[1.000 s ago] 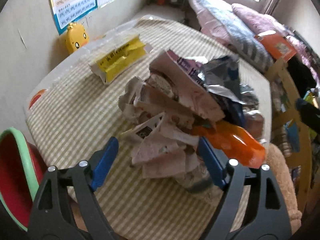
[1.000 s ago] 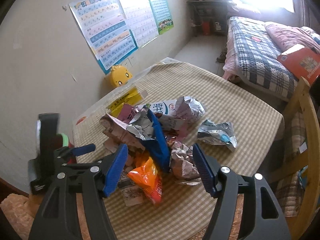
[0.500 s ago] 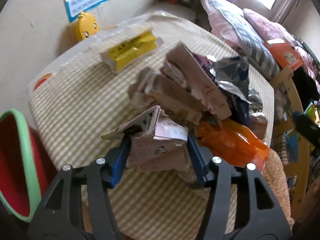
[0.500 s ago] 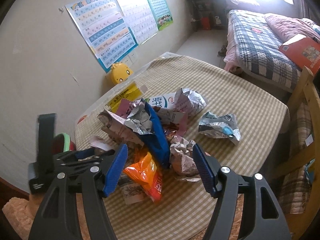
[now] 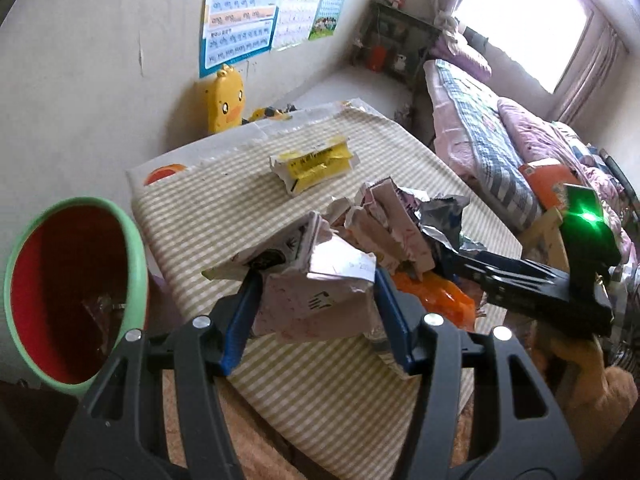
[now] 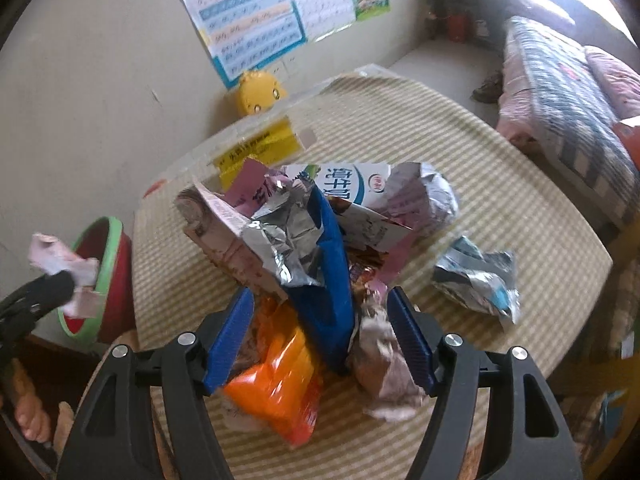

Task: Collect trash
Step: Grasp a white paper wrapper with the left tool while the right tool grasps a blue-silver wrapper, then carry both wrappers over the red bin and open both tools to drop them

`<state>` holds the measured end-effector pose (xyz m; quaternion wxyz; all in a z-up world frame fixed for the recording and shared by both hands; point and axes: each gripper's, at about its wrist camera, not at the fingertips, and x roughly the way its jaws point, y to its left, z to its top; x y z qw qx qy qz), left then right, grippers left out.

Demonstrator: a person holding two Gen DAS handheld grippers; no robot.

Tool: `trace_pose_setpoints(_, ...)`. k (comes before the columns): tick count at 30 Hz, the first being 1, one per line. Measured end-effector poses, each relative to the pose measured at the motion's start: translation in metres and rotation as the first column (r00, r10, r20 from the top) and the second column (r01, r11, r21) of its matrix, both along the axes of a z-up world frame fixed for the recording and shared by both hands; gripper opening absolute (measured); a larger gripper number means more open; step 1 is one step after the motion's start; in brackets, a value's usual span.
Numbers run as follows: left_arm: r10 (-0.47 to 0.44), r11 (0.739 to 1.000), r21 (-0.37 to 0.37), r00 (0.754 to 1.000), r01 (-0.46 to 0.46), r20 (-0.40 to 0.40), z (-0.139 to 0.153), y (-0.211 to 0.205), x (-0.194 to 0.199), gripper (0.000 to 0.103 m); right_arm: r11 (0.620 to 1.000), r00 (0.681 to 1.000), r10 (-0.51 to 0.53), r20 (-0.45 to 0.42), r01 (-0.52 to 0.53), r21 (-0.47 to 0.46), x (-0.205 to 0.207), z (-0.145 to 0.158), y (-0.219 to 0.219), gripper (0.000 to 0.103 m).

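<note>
A heap of wrappers and cartons [image 6: 304,236] lies on the striped table [image 6: 500,184]. My left gripper [image 5: 316,312] is shut on a crumpled pink-white carton [image 5: 316,292] and holds it above the table's near edge; it also shows in the right wrist view [image 6: 64,268] over the bin. My right gripper [image 6: 320,336] is open, its jaws on either side of an orange bag [image 6: 280,384] and a blue wrapper [image 6: 328,280]. It shows in the left wrist view [image 5: 480,268] reaching into the heap.
A red bin with a green rim [image 5: 72,288] stands left of the table, with something in it. A yellow box [image 5: 316,164] lies at the back of the table. A crumpled foil wrapper [image 6: 480,280] lies apart at the right. A bed [image 5: 480,128] and a wooden chair [image 5: 548,232] stand beyond.
My left gripper closed on the pink-white carton, lifted it off the heap and moved left toward the bin. My right gripper moved forward down onto the heap.
</note>
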<state>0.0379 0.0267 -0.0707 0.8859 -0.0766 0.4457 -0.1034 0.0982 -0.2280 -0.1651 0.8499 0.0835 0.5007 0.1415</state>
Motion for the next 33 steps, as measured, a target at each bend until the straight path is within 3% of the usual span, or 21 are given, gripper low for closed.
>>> trace_pose_setpoints(3, -0.006, 1.000, 0.005, 1.000, 0.006, 0.001, 0.000, -0.001, -0.002, 0.055, 1.000, 1.000, 0.012, -0.025, -0.012, 0.019, 0.008, -0.008, 0.001, 0.061)
trace_pose_setpoints(7, -0.019, 1.000, 0.001, 1.000, 0.019, -0.005, -0.002, -0.004, -0.001, 0.055, 0.999, 0.998, 0.031, -0.053, -0.029, 0.041, 0.011, -0.015, 0.003, 0.034)
trace_pose_setpoints(11, -0.029, 1.000, 0.007, 1.000, 0.029, -0.003, -0.004, -0.008, -0.003, 0.055, 0.998, 0.999, 0.025, -0.040, -0.023, 0.051, 0.009, -0.011, 0.003, 0.017)
trace_pose_setpoints(22, -0.007, 0.999, 0.042, 1.000, 0.007, 0.015, -0.005, -0.005, -0.002, 0.055, 0.987, 0.990, -0.098, 0.102, 0.083, 0.140, -0.027, 0.051, -0.014, 0.012)
trace_pose_setpoints(28, -0.006, 0.998, 0.056, 1.000, 0.005, 0.027, -0.003, -0.006, -0.003, 0.055, 0.979, 0.981, -0.108, 0.162, 0.076, 0.190, -0.042, 0.082, 0.004, 0.012)
trace_pose_setpoints(33, 0.004, 0.997, 0.071, 0.999, -0.007, 0.038, -0.001, -0.003, -0.004, 0.055, 0.981, 0.981, -0.069, 0.183, 0.034, 0.189, -0.047, 0.091, 0.023, 0.013)
